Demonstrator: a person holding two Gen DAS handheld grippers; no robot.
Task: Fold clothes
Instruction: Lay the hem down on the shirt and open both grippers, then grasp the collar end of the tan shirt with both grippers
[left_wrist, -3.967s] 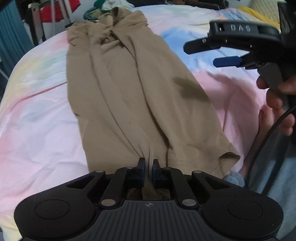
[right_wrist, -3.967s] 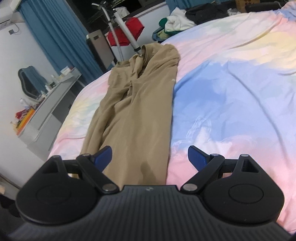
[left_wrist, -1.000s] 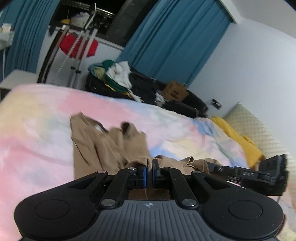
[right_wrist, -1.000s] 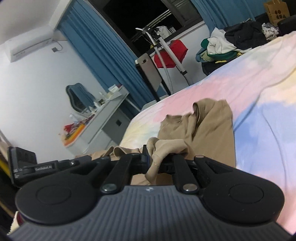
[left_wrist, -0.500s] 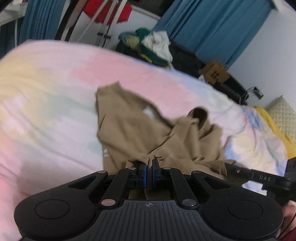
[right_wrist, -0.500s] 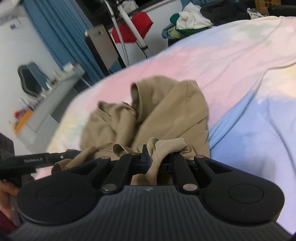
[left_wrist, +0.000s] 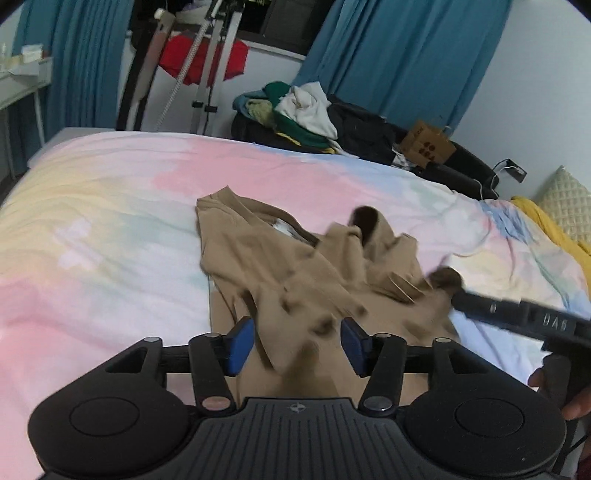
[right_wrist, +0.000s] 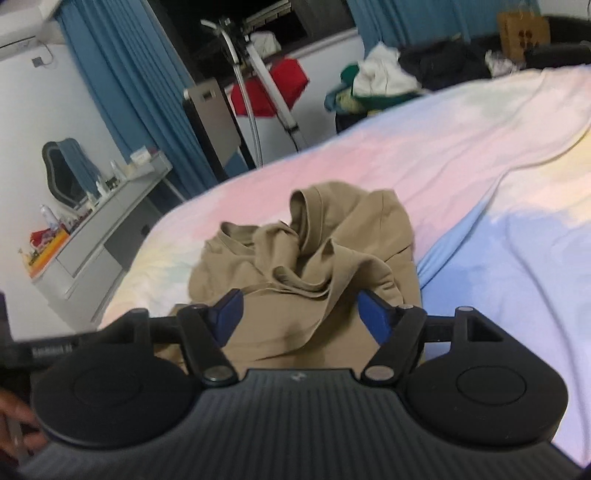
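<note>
I see the bed (left_wrist: 110, 229) under a pastel sheet of pink, yellow and blue. Beyond its far edge lies a heap of clothes (left_wrist: 303, 110), beside it a cardboard box (left_wrist: 428, 146). Blue curtains (left_wrist: 399, 55) hang behind. A red cloth (right_wrist: 273, 86) hangs on a metal stand (right_wrist: 258, 66). Far left stands a grey counter (right_wrist: 99, 221) with small items, a mirror (right_wrist: 64, 170) above it.

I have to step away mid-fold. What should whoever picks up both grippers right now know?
Left gripper: open; its jaws have just been opening, and the blurred tan fabric between them is not pinched.
Right gripper: open; its jaws have also just been opening, with fabric between them but no grip.
Tan shirt: on the pastel bedspread, near end doubled over the far end, top layer bunched and wrinkled.
Done: the lengthwise fold has been made.
Left: smooth the bunched layer, square the edges, probably fold again.
</note>
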